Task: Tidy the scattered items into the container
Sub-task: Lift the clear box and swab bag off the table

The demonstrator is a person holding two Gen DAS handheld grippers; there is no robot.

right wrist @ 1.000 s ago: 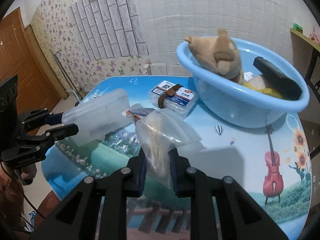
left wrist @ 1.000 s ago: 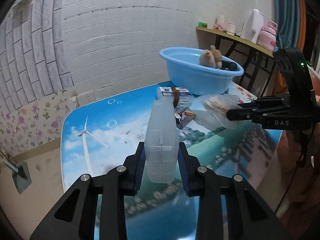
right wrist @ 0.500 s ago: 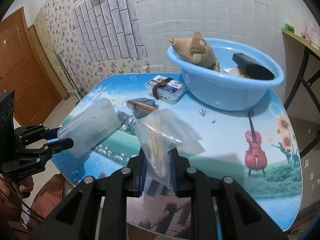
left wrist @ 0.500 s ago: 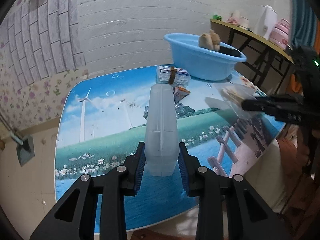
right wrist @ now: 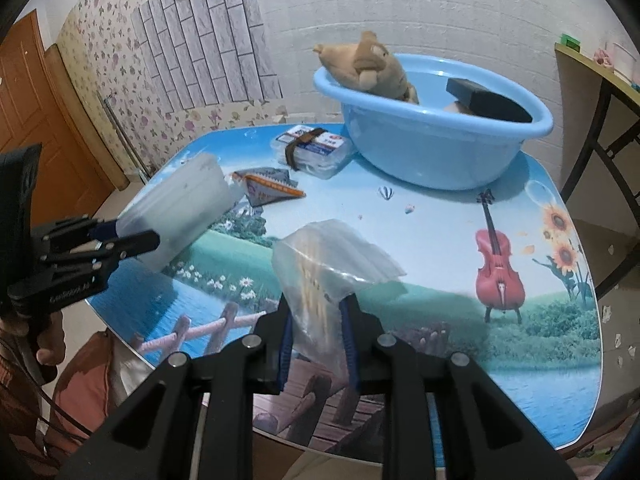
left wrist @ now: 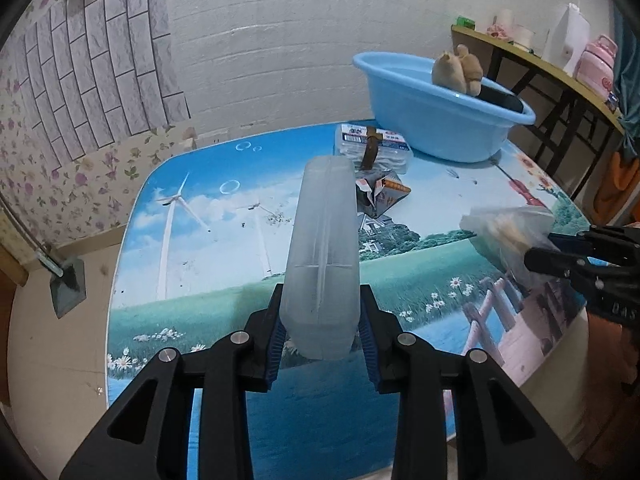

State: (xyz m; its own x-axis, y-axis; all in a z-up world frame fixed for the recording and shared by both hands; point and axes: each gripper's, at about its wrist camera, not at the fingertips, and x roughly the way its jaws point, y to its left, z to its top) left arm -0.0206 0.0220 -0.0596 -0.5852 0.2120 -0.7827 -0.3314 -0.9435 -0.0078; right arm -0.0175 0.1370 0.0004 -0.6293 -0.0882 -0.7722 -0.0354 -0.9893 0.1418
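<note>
Left gripper [left wrist: 322,336]: clamped on frosted translucent plastic box [left wrist: 322,256], held above table.
Right gripper [right wrist: 316,336]: clamped on clear plastic bag of sticks [right wrist: 324,264], off table.
Round light-blue plastic basin [right wrist: 432,156]: far table end, holding tan plush toy [right wrist: 368,66].

Both grippers, left gripper [left wrist: 322,344] and right gripper [right wrist: 318,340], are matte black with blue ribbed finger pads [left wrist: 277,344], silver screws, and white lettering on the side.

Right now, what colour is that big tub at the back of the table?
Light blue. The tub shows best in the right wrist view.
</note>
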